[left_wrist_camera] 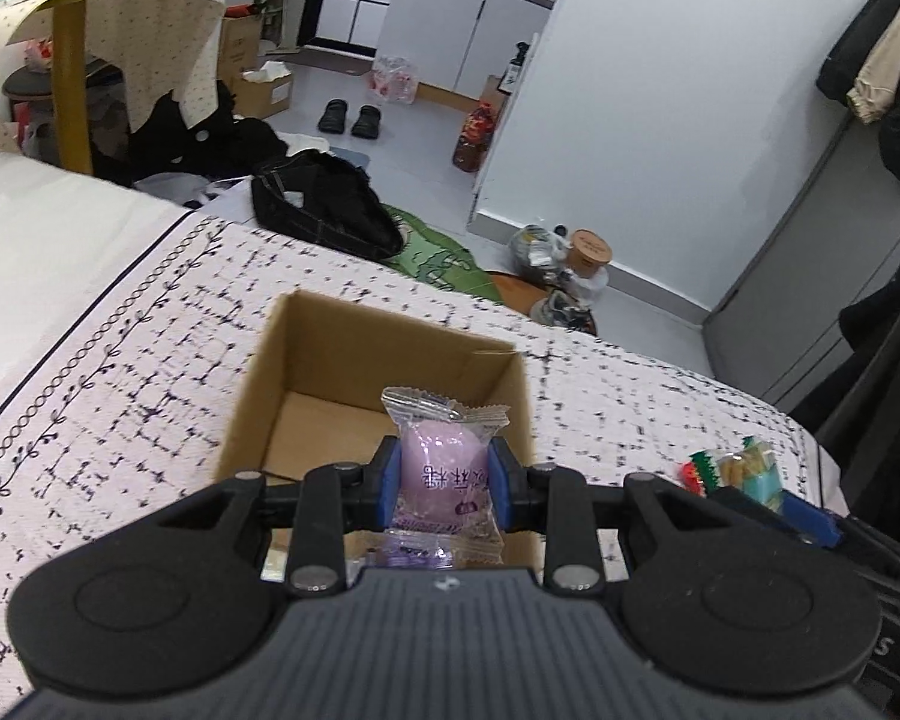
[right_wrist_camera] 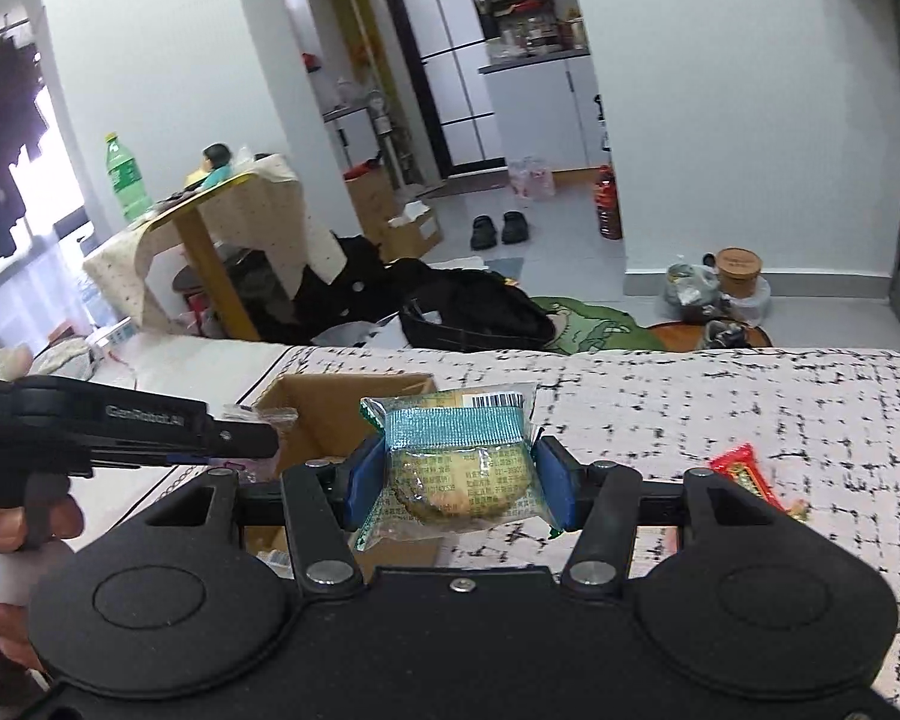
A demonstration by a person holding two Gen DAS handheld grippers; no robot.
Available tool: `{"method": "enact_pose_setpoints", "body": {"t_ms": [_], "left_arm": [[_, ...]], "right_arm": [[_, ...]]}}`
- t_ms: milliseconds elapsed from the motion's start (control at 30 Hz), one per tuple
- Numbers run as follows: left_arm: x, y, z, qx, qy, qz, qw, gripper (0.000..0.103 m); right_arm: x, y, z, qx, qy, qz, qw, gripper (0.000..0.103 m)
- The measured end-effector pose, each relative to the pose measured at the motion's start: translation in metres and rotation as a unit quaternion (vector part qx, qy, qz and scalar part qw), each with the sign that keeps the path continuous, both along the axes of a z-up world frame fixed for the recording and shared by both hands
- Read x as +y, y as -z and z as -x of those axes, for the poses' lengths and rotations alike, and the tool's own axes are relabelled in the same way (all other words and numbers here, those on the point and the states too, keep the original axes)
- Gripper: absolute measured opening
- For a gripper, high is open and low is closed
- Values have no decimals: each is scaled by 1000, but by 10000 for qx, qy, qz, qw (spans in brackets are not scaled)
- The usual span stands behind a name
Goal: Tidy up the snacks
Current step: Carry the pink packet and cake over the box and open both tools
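The left tongs [left_wrist_camera: 444, 474] clamp a purple clear-wrapped sweet [left_wrist_camera: 444, 468] over the open brown cardboard box [left_wrist_camera: 282, 360] on the patterned bed cover [left_wrist_camera: 120, 360]. The right tongs [right_wrist_camera: 459, 480], at three o'clock, grip a green-wrapped biscuit packet [right_wrist_camera: 459, 468]; a red wrapped snack [right_wrist_camera: 744, 474] lies beyond at three o'clock.

3 snack packets [right_wrist_camera: 459, 468], 1 box [right_wrist_camera: 330, 414]

Left hand-held gripper [left_wrist_camera: 444, 483] clamping purple snack packet [left_wrist_camera: 444, 468], above open cardboard box [left_wrist_camera: 306, 360]

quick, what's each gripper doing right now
left gripper: closed on the purple snack packet
right gripper: closed on the green biscuit packet
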State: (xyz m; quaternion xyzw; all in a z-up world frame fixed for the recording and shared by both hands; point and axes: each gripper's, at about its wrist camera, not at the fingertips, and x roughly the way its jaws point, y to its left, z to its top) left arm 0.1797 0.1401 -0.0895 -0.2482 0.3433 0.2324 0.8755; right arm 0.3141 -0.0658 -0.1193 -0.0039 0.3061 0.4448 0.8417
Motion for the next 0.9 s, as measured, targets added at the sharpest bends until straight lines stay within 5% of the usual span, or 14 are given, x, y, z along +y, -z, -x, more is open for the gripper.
{"method": "enact_pose_setpoints", "body": {"t_ms": [467, 900], "left_arm": [[24, 33, 12, 465, -525, 259, 9972, 35], [24, 3, 36, 404, -790, -90, 9960, 62]], "right_arm": [[16, 2, 9, 90, -237, 21, 9997, 53], [53, 6, 19, 150, -740, 18, 9971, 54]]}}
